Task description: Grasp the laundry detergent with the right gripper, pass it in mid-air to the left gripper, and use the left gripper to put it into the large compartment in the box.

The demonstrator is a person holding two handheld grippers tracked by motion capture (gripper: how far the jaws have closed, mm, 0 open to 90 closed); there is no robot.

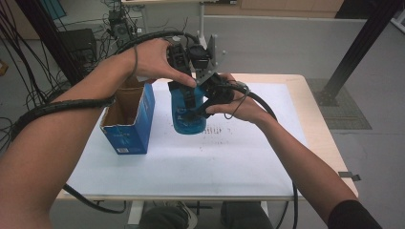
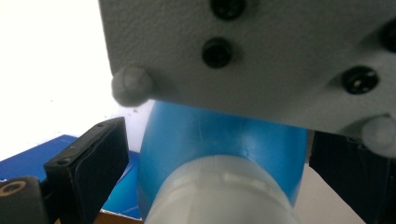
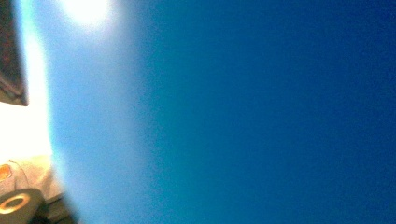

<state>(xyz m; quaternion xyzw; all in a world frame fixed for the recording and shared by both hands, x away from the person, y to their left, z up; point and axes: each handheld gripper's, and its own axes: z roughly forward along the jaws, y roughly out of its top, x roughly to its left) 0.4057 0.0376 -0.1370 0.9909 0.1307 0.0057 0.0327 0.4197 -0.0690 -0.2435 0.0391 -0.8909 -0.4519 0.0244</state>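
While your right gripper point(image 1: 199, 110) pinches the upright blue bottle point(image 1: 187, 114) beside the box point(image 1: 129, 125), your left gripper point(image 1: 184, 64) hangs spread around its cap point(image 2: 219, 196) above.

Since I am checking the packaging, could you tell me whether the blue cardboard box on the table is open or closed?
Open. In the high view the blue cardboard box stands upright with its top flaps raised, and its brown inside shows.
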